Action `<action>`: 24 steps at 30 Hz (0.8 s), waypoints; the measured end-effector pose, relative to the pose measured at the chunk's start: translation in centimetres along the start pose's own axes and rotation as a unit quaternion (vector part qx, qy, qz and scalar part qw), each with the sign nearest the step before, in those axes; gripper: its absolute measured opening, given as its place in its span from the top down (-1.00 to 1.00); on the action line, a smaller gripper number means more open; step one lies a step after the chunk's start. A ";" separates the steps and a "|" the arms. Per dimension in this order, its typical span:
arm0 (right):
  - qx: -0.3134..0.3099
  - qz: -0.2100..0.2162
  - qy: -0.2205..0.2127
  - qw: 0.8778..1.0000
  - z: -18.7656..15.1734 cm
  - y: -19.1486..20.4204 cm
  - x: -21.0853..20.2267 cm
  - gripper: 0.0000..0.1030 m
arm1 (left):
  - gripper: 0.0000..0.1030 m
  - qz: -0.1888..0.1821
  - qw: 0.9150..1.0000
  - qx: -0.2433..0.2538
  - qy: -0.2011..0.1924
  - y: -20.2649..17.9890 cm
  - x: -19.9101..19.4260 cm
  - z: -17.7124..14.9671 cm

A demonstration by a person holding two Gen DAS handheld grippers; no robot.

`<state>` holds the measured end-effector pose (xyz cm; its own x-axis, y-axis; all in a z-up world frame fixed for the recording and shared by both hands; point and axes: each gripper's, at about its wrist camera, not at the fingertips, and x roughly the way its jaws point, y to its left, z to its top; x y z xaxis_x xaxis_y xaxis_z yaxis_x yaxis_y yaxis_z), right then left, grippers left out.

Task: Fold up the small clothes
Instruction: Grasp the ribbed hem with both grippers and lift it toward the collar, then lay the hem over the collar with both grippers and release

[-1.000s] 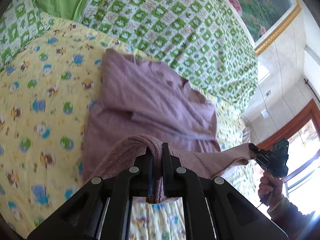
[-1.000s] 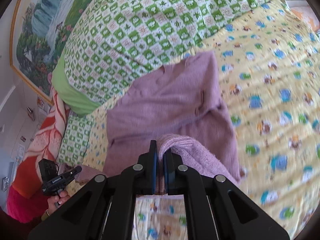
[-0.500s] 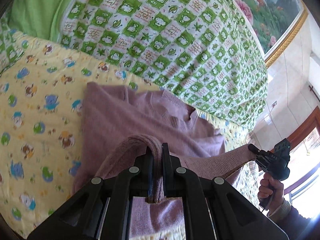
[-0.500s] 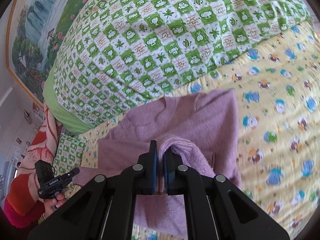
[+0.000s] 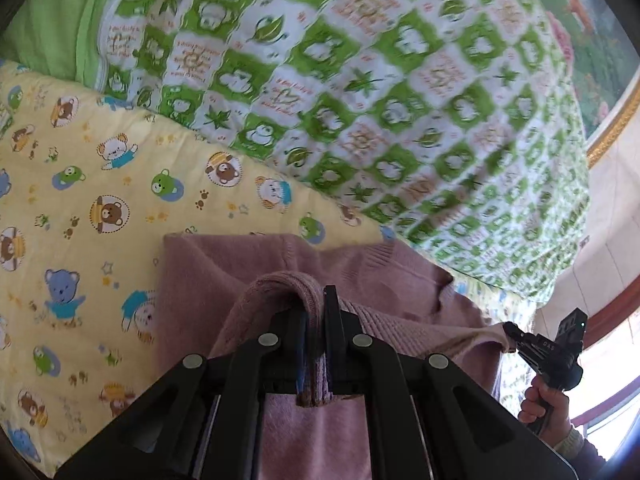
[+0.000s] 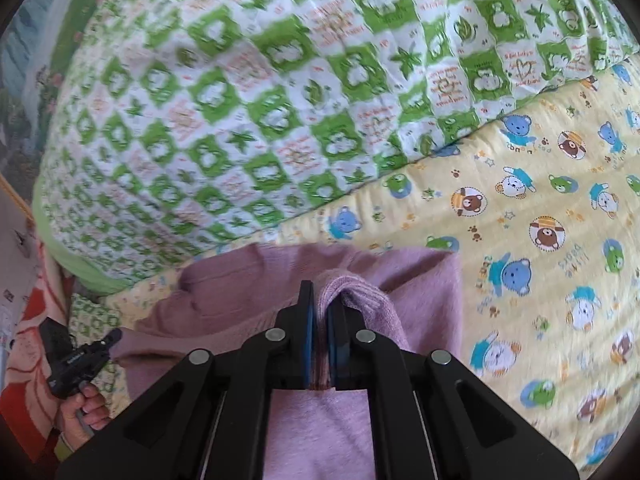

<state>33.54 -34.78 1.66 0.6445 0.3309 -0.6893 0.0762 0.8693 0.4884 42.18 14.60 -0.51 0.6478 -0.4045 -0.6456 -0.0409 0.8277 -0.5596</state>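
Yellow bear-print sheet surrounds sweater, both grippers clamping its hem.

The sweater is plain mauve pink, a paler lilac where its ribbed edge shows. The sheet under it is pale yellow, printed with cartoon bears — brown, blue, green and white — plus small stars and paw prints. The quilt is a green-and-white check with leaf and animal motifs and orange script, backed in solid light green. Both grippers, left and right, are black — the right with blue pads
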 end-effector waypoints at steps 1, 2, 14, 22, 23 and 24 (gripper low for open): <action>0.001 -0.003 0.003 1.000 0.1 -0.2 0.6 0.87 | 0.91 0.003 1.000 -0.003 0.002 0.3 0.9 0.2; 0.002 -0.006 0.006 1.000 0.2 -0.4 1.3 0.87 | 0.91 0.006 1.000 -0.003 0.003 0.5 1.4 0.2; 0.017 -0.029 0.007 0.999 0.4 -1.5 5.0 0.87 | 0.88 0.044 0.999 0.017 0.014 0.9 4.6 0.4; 0.047 -0.009 0.002 0.999 0.5 -1.6 3.2 0.66 | 0.23 0.074 0.996 0.047 0.017 -0.9 2.6 0.6; 0.048 -0.011 -0.004 0.999 0.6 -1.6 2.7 0.45 | 0.03 0.105 0.993 0.052 0.004 -1.1 1.8 0.7; 0.049 -0.015 -0.018 0.999 0.7 -1.6 1.9 0.15 | -0.11 0.118 0.992 0.051 -0.007 -1.2 1.1 0.8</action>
<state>35.17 -35.77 -0.07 0.6680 0.2904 -0.6851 0.1682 0.8379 0.5192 43.60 13.51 -0.16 0.6392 -0.1893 -0.7454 -0.1159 0.9344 -0.3367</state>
